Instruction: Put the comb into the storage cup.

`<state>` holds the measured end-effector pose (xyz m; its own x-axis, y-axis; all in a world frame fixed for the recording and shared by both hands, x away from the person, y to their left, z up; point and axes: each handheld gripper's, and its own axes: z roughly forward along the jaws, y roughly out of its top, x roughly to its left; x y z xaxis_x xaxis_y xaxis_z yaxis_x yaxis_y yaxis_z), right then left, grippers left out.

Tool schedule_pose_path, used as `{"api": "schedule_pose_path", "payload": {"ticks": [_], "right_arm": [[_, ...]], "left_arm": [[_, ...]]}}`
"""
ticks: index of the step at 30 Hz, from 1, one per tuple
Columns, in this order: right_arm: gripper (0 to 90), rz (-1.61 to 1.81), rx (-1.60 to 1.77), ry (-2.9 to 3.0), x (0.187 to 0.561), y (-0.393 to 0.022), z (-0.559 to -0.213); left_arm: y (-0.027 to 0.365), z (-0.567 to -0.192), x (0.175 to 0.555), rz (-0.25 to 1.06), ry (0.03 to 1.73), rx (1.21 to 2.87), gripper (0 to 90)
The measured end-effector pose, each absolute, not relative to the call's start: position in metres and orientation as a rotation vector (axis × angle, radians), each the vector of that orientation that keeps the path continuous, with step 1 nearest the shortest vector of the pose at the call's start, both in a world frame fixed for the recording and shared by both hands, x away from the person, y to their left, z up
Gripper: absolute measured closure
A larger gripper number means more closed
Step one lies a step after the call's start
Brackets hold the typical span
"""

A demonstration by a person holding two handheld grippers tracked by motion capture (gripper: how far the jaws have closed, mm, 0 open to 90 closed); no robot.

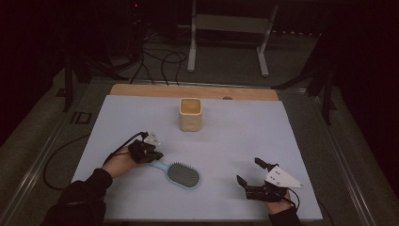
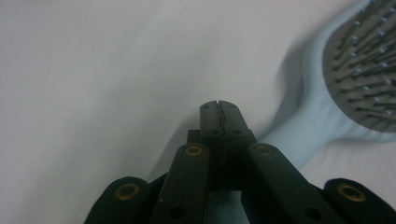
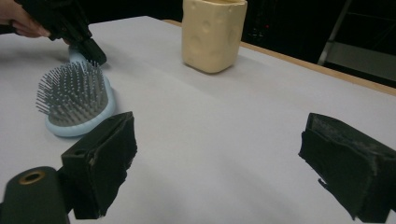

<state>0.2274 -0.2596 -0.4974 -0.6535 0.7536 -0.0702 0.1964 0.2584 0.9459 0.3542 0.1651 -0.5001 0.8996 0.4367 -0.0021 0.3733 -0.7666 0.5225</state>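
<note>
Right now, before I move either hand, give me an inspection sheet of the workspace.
Surface: white sheet over a wooden table.
Job's things: blue hairbrush lying bristles up; cream cup upright, farther back.
Clutter: nothing seen.
Grippers: left gripper shut, empty, beside the brush handle; right gripper open, empty.
Cables: black cable trails off the table's left edge.
Surroundings: dark room, metal stand behind.

I work at a table [image 1: 141, 89] with a wooden top under a pale sheet [image 1: 244, 136]. Beyond it the room is dark; a grey carpeted floor [image 1: 226, 61] carries black cables [image 1: 162, 59] and a white metal stand [image 1: 230, 23].
</note>
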Motion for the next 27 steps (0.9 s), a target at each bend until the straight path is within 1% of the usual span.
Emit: {"api": "schedule_pose_path", "payload": {"ticks": [9, 12, 16, 25, 27], "right_arm": [[10.0, 1.401, 0.859, 2.008, 0.228, -0.26, -0.497], [10.0, 1.393, 0.858, 2.015, 0.227, -0.259, -0.497], [10.0, 1.393, 0.853, 2.013, 0.228, -0.259, -0.497], [10.0, 1.388, 0.855, 2.017, 0.228, -0.257, -0.497], [10.0, 1.389, 0.858, 2.016, 0.228, -0.257, -0.497]], "left_arm": [[0.172, -0.499, 0.342, 0.095, 0.571, 2.535, 90.0], [0.173, -0.501, 0.337, 0.072, 0.542, 2.57, 90.0], [0.172, -0.5, 0.324, 0.068, 0.499, 2.576, 89.9], [0.174, -0.499, 0.299, 0.028, 0.461, 2.557, 90.0], [0.173, -0.499, 0.293, 0.036, 0.454, 2.555, 89.9]]}}
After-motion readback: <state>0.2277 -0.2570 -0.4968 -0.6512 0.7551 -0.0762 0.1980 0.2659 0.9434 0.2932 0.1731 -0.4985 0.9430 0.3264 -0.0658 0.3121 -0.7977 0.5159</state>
